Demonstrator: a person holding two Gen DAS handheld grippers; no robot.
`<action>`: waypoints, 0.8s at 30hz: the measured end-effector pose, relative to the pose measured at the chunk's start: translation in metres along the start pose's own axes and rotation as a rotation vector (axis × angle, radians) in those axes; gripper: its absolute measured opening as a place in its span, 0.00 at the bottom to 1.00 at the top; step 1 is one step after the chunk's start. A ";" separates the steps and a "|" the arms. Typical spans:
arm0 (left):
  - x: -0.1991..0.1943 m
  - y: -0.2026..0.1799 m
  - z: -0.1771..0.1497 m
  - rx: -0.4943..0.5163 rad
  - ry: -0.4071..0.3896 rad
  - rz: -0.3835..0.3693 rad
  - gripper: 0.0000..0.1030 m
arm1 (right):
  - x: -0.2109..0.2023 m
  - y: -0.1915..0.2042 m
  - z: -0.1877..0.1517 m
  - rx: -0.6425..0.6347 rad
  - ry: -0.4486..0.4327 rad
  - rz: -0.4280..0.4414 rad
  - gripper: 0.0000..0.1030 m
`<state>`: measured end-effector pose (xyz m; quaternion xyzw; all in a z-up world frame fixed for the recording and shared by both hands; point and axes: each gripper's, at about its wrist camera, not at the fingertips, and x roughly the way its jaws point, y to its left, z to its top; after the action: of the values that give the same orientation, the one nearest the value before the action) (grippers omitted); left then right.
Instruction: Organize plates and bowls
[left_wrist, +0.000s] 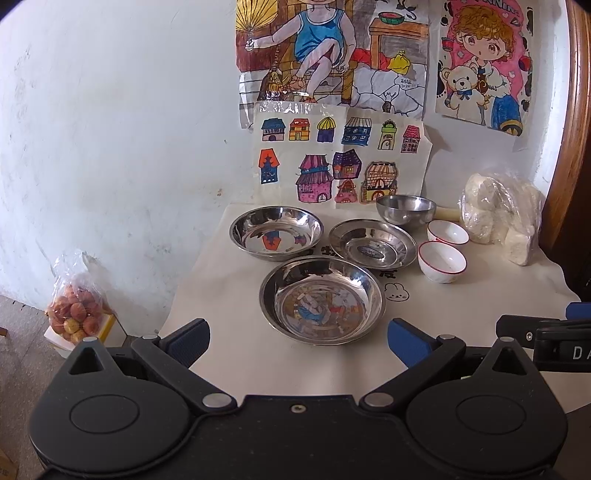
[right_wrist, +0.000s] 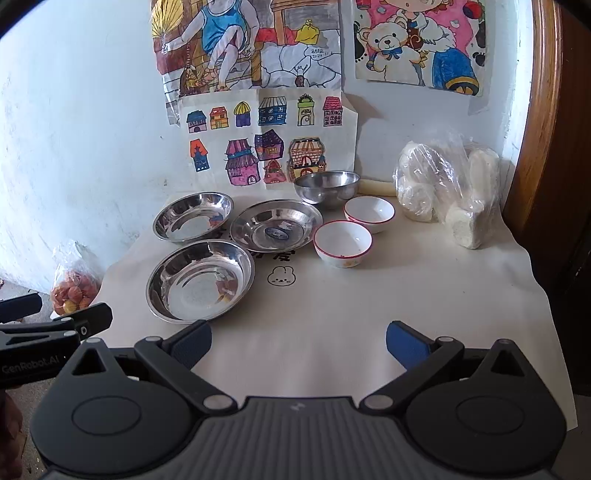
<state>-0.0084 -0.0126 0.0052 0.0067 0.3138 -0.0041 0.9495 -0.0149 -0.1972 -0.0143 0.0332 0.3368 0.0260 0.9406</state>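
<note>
Both wide open, left hand-held gripper (left_wrist: 298, 343), right hand-held gripper (right_wrist: 298, 345), empty.

Plates and bowls, all upright, spread on the table

Three steel plates (right_wrist: 200, 279) (right_wrist: 193, 216) (right_wrist: 276, 229) sit left; a steel bowl (right_wrist: 327, 187) behind; two red-rimmed white bowls (right_wrist: 342, 242) (right_wrist: 369, 213) just right of them

Three steel plates (right_wrist: 200, 280), one steel bowl (right_wrist: 327, 188), two white bowls (right_wrist: 342, 243).
</note>
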 end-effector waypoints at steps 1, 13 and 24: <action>0.000 0.000 0.000 0.000 0.002 -0.001 0.99 | 0.000 0.000 0.000 0.000 0.001 0.001 1.00; 0.002 -0.001 -0.002 0.002 0.006 0.000 0.99 | -0.001 -0.004 -0.002 0.007 0.006 -0.002 1.00; 0.002 -0.003 -0.003 0.004 0.005 0.001 0.99 | -0.001 -0.006 -0.003 0.011 0.007 0.000 1.00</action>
<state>-0.0086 -0.0151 0.0018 0.0091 0.3162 -0.0042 0.9487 -0.0171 -0.2036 -0.0162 0.0382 0.3404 0.0243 0.9392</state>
